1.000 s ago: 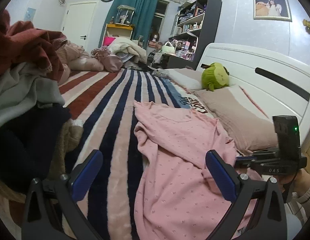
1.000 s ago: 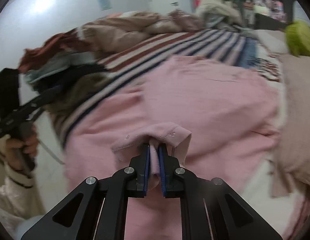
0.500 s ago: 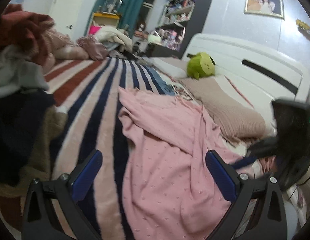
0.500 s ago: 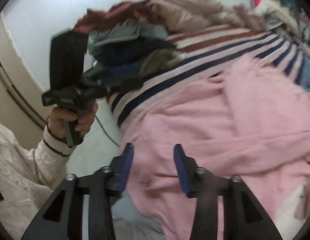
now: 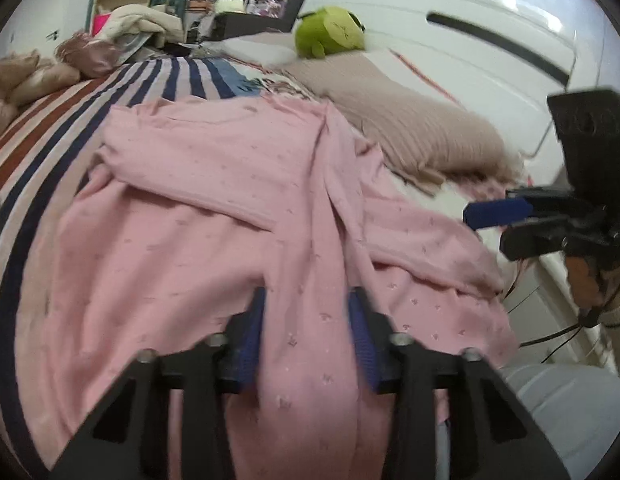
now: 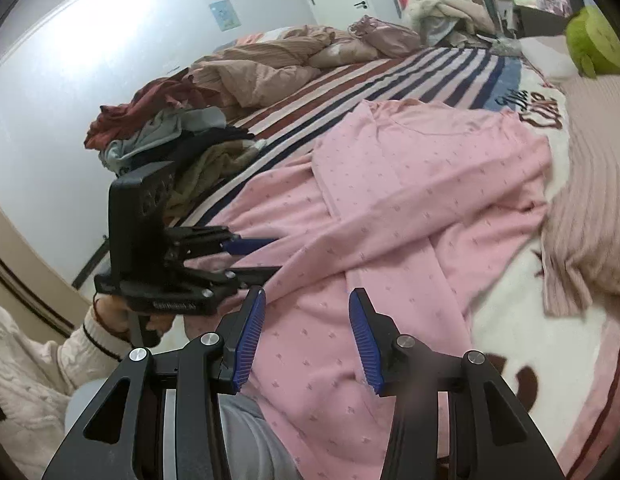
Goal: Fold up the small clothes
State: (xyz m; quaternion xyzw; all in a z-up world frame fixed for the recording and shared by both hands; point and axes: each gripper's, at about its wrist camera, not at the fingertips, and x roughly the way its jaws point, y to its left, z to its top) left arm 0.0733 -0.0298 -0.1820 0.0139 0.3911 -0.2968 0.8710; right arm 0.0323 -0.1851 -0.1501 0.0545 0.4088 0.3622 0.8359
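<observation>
Progress: you are working early in the fold; the pink garment [image 5: 213,216] is lying spread over the bed with one long panel already laid diagonally across its body, and the tidy final folds are, I judge, still ahead of you.
Left tool [image 5: 307,332]: you are closing its jaws on a raised ridge of pink cloth that is sitting between the blue pads; whether the pads are pressing it yet is unclear through the blur.
Right tool [image 6: 305,336]: you are holding it released, jaws parted, hovering over the near hem with the cloth lying below the pads rather than pinched between them.
Garment position: it is draping from the near bed edge, just beside your grey-clad knee, back toward the pillow.
Remaining work: you are likely still needing to bring the sides in, double the length and set the piece aside; the heap of other clothes [image 6: 165,136] is waiting well apart to the left in the right-wrist view.
Surface: the striped blanket [image 5: 41,152] is lying under the garment's left side, and a ribbed beige pillow [image 5: 410,128] is touching its right edge.
Farther back: a green plush toy [image 5: 330,32] is sitting above the pillow by the white headboard [image 5: 490,12].
Room: rumpled bedding, cluttered dark shelves, teal curtains and a white door are filling the far end.
</observation>
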